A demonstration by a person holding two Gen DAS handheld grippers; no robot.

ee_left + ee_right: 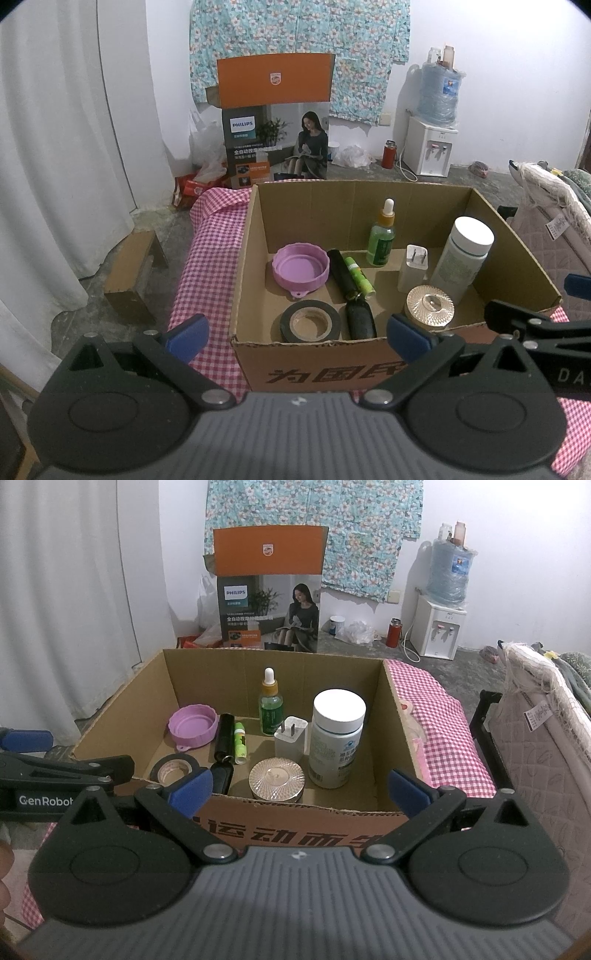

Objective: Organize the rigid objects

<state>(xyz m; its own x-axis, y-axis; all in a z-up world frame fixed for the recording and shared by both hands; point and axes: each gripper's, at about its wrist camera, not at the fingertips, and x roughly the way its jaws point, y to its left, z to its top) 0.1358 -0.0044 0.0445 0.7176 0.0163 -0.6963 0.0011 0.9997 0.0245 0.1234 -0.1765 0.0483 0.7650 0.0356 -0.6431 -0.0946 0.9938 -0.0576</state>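
Checked cloth [207, 280]; cardboard box [509, 254] holding upright bottles, jars.

Open cardboard box [280, 823], upright white bottle [338, 738], purple lid [194, 729], tape roll [171, 770] inside

Open brown cardboard box [391, 738] on the pink checked cloth [443, 723]. In it, back row, left to right — round pink plastic lid [192, 729], black cylindrical torch [225, 738], small green tube [240, 744], green dropper bottle [270, 707], white plug adapter [290, 736], tall white-capped bottle [335, 738]. Front — black tape roll [173, 770], ribbed round jar lid [277, 779].
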